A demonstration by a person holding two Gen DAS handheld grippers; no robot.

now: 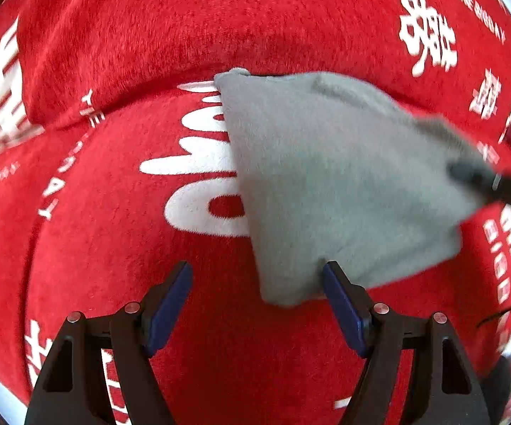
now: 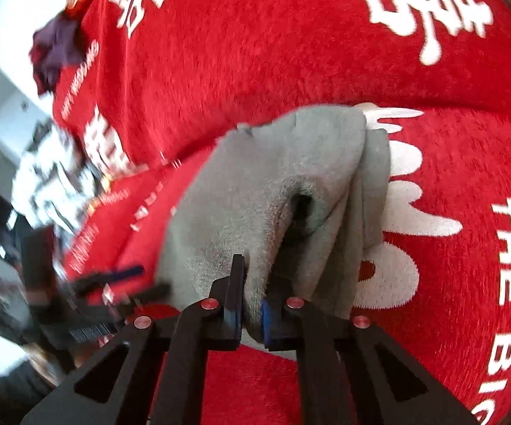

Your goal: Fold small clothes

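Grey cloth [image 1: 329, 184] lies just ahead of your left gripper [image 1: 257, 304], stretching rightward.
Left gripper spread, empty; your right gripper [image 2: 251, 304] pinches the cloth's far corner.

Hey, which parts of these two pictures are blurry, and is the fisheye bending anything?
Left wrist view: the gray cloth is soft toward its right corner, where the right hand-held gripper is smeared; the left hand-held gripper is sharp. Right wrist view: the left edge is heavily smeared, the right hand-held gripper crisp. Both views bow the red blanket and darken the corners.
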